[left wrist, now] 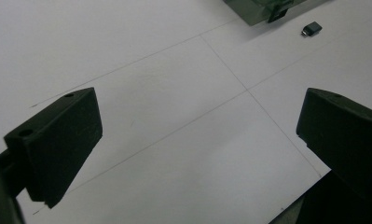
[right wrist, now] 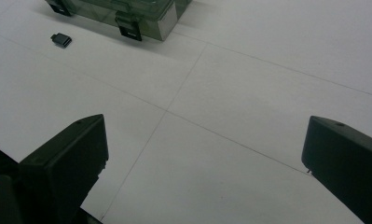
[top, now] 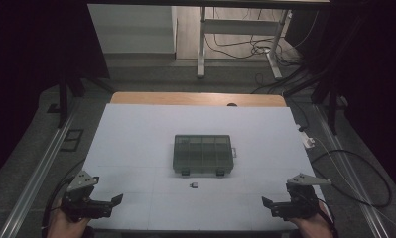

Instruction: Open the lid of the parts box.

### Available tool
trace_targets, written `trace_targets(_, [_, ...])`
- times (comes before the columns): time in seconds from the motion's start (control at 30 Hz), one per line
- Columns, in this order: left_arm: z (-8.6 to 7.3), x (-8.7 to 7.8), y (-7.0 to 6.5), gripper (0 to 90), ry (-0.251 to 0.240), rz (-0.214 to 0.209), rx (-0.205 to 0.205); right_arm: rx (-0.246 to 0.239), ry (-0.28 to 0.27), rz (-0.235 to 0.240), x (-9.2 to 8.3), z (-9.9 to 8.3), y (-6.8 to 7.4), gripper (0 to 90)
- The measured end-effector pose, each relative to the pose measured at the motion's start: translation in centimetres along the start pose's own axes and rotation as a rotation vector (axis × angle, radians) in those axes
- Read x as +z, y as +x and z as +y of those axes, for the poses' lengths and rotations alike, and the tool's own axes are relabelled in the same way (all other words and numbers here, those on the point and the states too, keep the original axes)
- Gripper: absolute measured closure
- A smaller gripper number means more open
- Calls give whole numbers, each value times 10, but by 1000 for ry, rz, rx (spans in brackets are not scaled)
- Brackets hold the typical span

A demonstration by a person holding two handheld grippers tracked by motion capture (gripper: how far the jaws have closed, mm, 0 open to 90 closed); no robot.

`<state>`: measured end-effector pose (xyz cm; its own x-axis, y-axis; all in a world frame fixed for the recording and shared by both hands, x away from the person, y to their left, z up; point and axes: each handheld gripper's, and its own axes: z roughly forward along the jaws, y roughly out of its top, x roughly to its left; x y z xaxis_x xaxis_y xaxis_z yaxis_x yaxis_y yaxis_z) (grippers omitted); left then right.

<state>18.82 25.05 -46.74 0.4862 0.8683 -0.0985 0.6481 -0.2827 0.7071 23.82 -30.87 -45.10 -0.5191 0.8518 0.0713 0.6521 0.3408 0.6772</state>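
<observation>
Near the middle of the tabletop (top: 136, 139), just before the latched compartment box (top: 203, 154), lies a small dark adapter (top: 194, 185), likely light, rigid and slippery, best pinched across its long sides; both grippers' jaws stand wide and empty.

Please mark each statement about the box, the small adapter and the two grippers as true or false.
1. The compartment box has its lid closed. True.
2. The small dark adapter lies inside the box. False: it lies on the white table, just in front of the box.
3. The left gripper holds the adapter. False: its jaws are open with nothing between them.
4. The right gripper is open. True.
5. The box has two dark latches on its near side. True.
</observation>
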Motion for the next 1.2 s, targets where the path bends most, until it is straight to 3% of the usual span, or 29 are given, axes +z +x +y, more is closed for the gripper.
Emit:
trace_targets(0.1, [1,0,1,2,-3,-10,-4,-1,6,2,0,0,0,6])
trace_targets(0.2, [5,2,1,0,-4,-48,-24,-3,3,14,1,1,1,4])
trace_targets(0.7, [21,21,0,0,-15,-96,-12,-65,-46,88,13,16,3,0])
trace_targets(1.03, [30,33,4,0,-54,-147,-12,-51,-36,110,25,26,1,0])
trace_targets(1.2, [34,39,4,0,-62,-162,2,-43,-59,123,29,31,2,0])
